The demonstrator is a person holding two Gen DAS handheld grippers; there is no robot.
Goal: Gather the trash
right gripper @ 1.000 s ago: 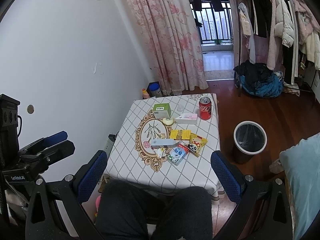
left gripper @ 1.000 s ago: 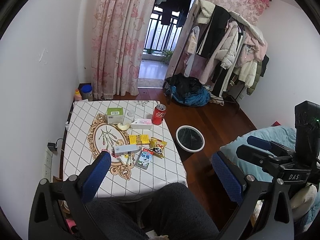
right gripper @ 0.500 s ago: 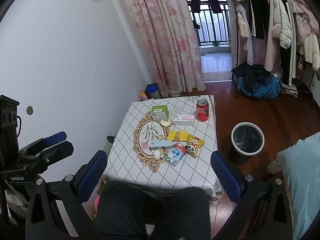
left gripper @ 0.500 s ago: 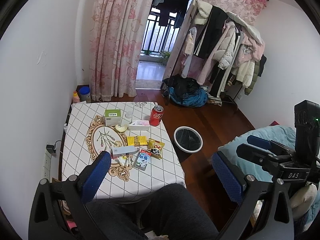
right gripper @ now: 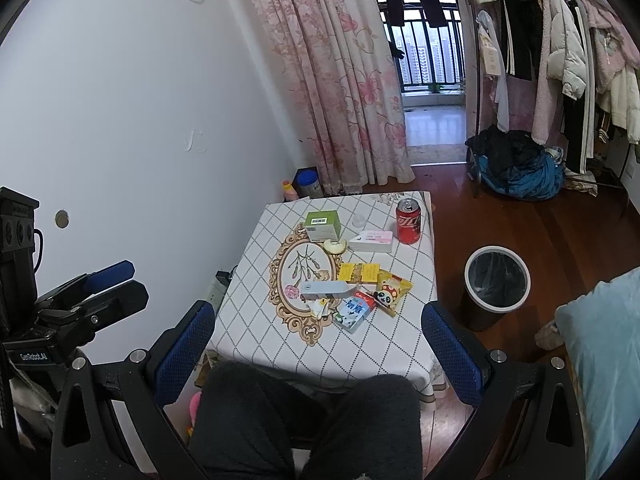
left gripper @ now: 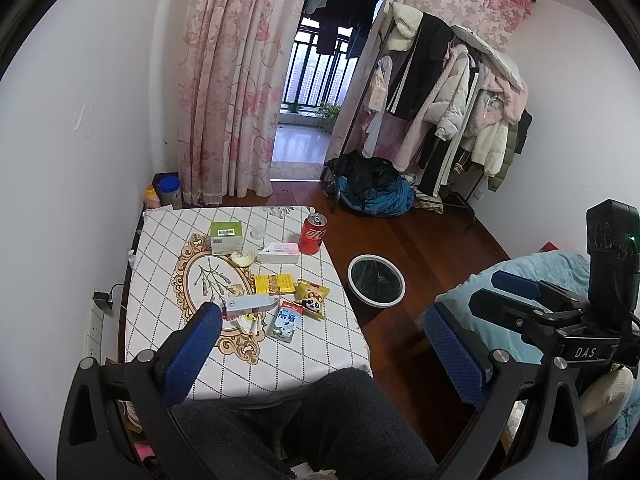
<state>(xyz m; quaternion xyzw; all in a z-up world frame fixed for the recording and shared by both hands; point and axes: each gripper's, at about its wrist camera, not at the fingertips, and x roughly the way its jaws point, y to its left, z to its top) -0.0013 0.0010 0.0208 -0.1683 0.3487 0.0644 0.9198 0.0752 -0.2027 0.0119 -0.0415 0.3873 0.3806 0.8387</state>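
— Two grippers, both up high over your knees. What does the left wrist view give you?

— Your left gripper (left gripper: 322,350) hangs with its blue fingers (left gripper: 192,354) spread wide and nothing between them. Ahead, the table (left gripper: 168,344) carries the trash: a red can (left gripper: 313,234) near the far right corner, a green box (left gripper: 226,236), a white-and-pink box (left gripper: 280,253), a yellow pack (left gripper: 274,284), a panda snack bag (left gripper: 312,298) and a milk carton (left gripper: 287,320). The bin (left gripper: 376,283) stands on the floor just right of the table. Your right gripper (left gripper: 516,300) shows at the right edge, over the bed (left gripper: 560,272).

— And the right wrist view?

— Your right gripper (right gripper: 318,354) is also spread wide and empty, well short of the table (right gripper: 384,344). The can (right gripper: 408,226) stands upright by the far right edge; the carton (right gripper: 354,312) and snack bag (right gripper: 390,292) lie nearer you. The bin (right gripper: 496,290), lined in black, sits apart on the wood floor (right gripper: 560,232). Your left gripper (right gripper: 108,284) shows at the left, against the wall (right gripper: 140,100).
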